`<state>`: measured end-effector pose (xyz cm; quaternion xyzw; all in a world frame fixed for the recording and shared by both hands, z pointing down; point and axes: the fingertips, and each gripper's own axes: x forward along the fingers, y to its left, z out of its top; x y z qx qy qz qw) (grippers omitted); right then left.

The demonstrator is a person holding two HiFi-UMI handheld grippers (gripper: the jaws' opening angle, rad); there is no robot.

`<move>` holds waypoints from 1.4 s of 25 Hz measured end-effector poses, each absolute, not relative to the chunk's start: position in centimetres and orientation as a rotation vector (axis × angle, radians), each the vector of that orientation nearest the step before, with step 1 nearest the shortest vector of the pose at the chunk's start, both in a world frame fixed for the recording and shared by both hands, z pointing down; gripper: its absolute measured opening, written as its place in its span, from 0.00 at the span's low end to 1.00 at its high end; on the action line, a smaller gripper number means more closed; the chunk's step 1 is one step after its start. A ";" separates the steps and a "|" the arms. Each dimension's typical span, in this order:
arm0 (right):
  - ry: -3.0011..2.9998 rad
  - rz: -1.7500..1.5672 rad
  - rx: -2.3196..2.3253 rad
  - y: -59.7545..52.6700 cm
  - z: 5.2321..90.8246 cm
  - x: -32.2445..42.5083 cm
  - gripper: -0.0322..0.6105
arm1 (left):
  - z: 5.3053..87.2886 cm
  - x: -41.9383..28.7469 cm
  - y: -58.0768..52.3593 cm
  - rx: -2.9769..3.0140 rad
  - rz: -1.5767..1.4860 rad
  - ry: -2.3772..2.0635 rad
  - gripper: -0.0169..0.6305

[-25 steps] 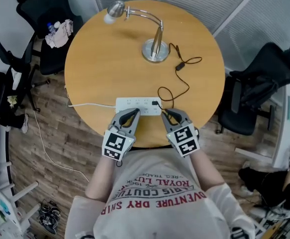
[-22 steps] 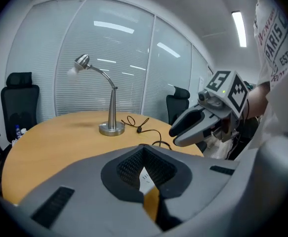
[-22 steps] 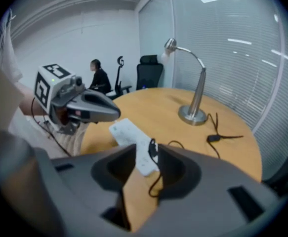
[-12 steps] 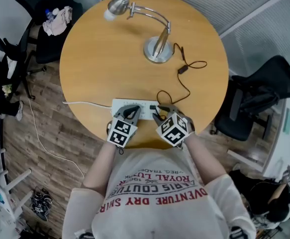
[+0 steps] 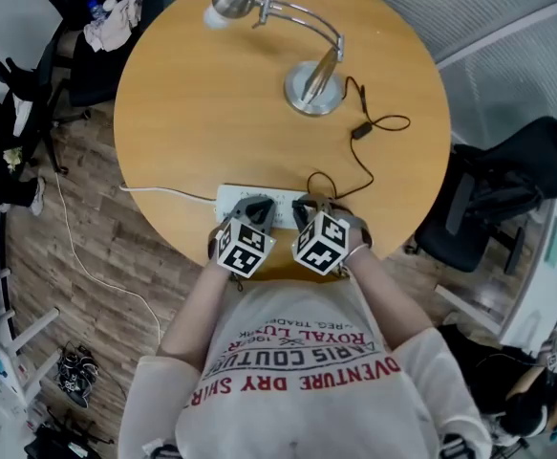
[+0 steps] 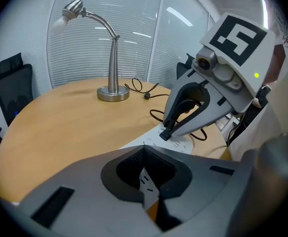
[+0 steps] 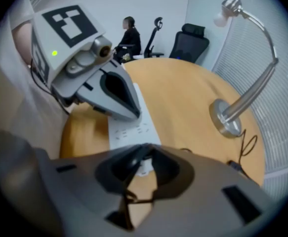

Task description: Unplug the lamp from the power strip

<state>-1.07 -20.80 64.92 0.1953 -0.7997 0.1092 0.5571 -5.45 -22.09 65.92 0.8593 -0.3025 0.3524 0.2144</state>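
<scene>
The left gripper (image 5: pixel 257 207) and right gripper (image 5: pixel 306 205) are sinking onto the power strip (image 5: pixel 228 199). The right gripper's jaws are closing on the plug (image 6: pixel 166 133) between them, while the left's are sitting together.

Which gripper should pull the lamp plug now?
Right. The right gripper is at the black plug in the power strip, its jaws just closed around it; the left gripper sits over the strip's middle, good for bracing.

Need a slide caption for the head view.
Left gripper rests on the power strip; right gripper's fingers have just been closing on the lamp plug.
</scene>
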 end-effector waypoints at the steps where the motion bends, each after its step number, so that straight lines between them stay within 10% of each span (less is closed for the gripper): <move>1: -1.888 0.247 0.454 -20.9 64.9 -1.1 0.19 | 66.0 -5.5 -22.1 2.375 0.988 -0.836 0.07; 35: -1.947 0.190 0.469 -23.4 58.4 -1.4 0.16 | 66.2 -5.1 -22.1 2.447 1.056 -0.810 0.07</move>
